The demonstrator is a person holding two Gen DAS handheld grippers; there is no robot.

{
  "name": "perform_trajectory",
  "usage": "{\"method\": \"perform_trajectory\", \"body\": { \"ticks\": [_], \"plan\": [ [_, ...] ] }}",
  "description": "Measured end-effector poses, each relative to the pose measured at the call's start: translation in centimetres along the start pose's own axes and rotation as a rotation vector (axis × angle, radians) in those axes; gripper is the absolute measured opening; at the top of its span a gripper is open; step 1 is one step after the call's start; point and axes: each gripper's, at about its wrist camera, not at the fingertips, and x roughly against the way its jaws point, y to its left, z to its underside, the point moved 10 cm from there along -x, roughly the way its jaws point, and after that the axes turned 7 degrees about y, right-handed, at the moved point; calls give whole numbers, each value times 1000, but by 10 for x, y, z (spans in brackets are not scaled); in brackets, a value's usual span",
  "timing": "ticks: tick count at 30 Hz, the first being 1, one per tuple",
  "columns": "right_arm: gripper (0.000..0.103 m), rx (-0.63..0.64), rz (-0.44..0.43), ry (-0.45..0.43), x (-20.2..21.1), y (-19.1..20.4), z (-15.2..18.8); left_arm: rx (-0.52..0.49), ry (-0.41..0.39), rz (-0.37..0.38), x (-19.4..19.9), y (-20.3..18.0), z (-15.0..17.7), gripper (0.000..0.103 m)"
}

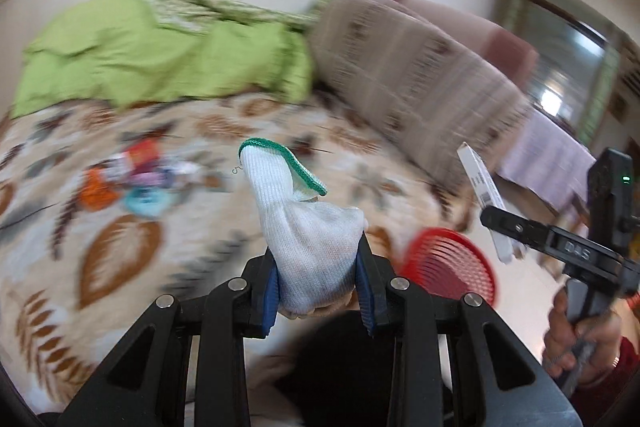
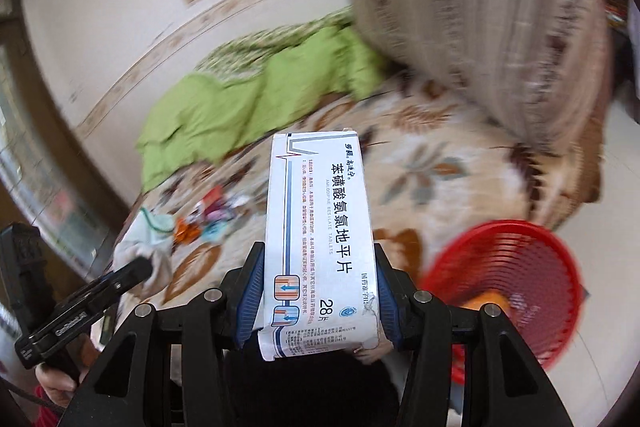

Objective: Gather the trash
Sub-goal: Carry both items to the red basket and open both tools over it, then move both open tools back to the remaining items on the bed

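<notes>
Glove [image 1: 308,227], white knit with green cuff, clamped between blue pads of left hand-held gripper [image 1: 318,287], cuff end sticking up and forward. Right hand-held gripper [image 2: 318,301] clenched on white tablet box [image 2: 320,227], box upright, printed face to camera. Red basket [image 2: 516,287] low at right, near bed edge, something orange inside. Small heap of colourful wrappers [image 1: 132,175] lying on leaf-pattern bedspread [image 1: 120,247]. Green quilt [image 1: 160,55] bunched against wall. Background blurred.

A white knitted glove with green cuff [image 1: 308,227], a white cardboard tablet box printed in blue [image 2: 320,239], a red slatted plastic basket [image 2: 516,287] and a beige bedspread patterned with brown leaves [image 1: 120,255] are seen.
</notes>
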Motion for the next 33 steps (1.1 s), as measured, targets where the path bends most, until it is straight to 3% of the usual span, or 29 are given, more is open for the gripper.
{"method": "perform_trajectory", "body": {
  "ticks": [7,14,16,17,21,25,33],
  "plan": [
    [53,-173,106,-45,38,-107,0,-71,138,179,-55,-99,-10,31],
    [54,-275,119,-36,40,-165,15,-160,271,266,-118,-183,2,32],
    [59,-286,109,-33,38,-173,18,-181,288,267,-131,-198,6,42],
    [61,-287,110,-29,37,-177,20,-185,292,254,-137,-200,8,55],
    [63,-284,116,-42,39,-185,24,-170,307,236,-147,-195,13,59],
    [63,-273,97,-33,33,-180,24,-118,288,207,-137,-166,10,59],
    [64,-171,-4,31,-12,-110,11,-50,188,38,-94,-71,-3,60]
  ]
}}
